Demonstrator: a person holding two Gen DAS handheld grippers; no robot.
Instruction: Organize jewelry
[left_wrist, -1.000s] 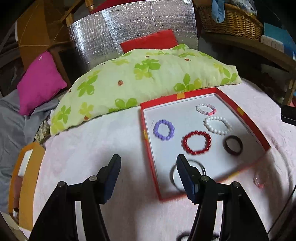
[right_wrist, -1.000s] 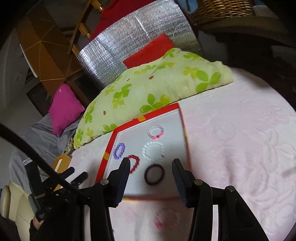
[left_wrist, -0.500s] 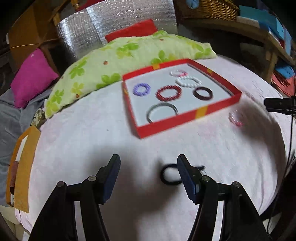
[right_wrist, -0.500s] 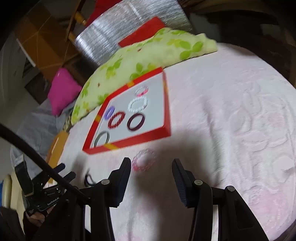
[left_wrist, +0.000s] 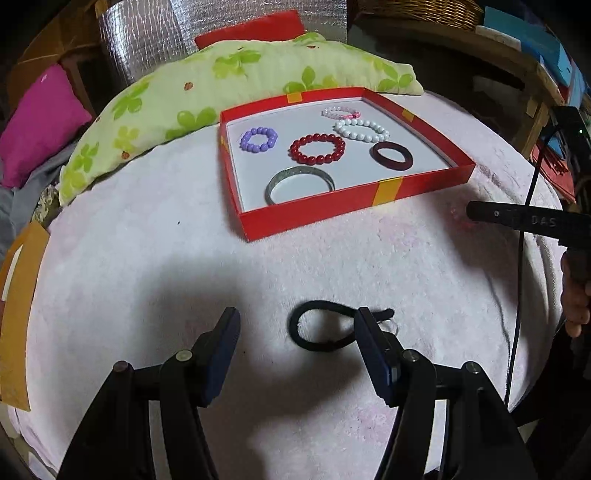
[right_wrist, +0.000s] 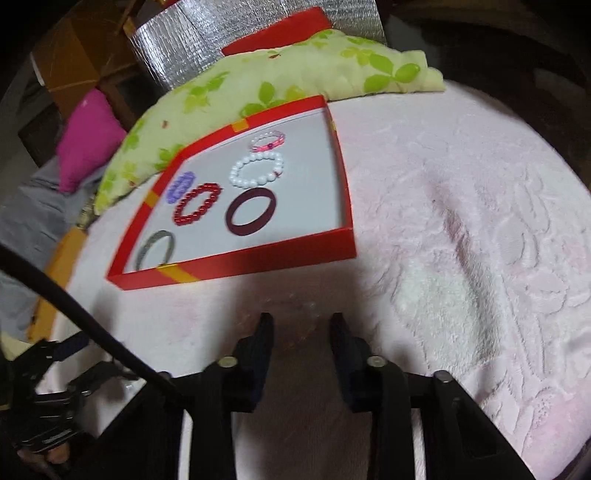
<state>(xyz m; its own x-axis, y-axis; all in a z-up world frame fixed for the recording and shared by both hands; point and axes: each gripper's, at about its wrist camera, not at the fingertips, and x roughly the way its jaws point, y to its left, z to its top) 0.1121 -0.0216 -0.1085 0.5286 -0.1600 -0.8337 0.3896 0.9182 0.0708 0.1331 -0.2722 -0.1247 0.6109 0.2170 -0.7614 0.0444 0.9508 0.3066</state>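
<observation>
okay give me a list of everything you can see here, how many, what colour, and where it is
box: one, red with yellow bands, on the blanket
bead bracelets: four in the box; purple, red, white, pale pink
bangles: two in the box; dark maroon, silvery
hair tie: one, black, on the blanket between the left fingers
blanket: one, pale pink
pillow: one, green leaf print, behind the box
cushion: one, magenta, far left
basket: one, wicker, top right
left gripper: open over the hair tie
right gripper: jaws have just been closing; whatever lies between them is blurred
</observation>
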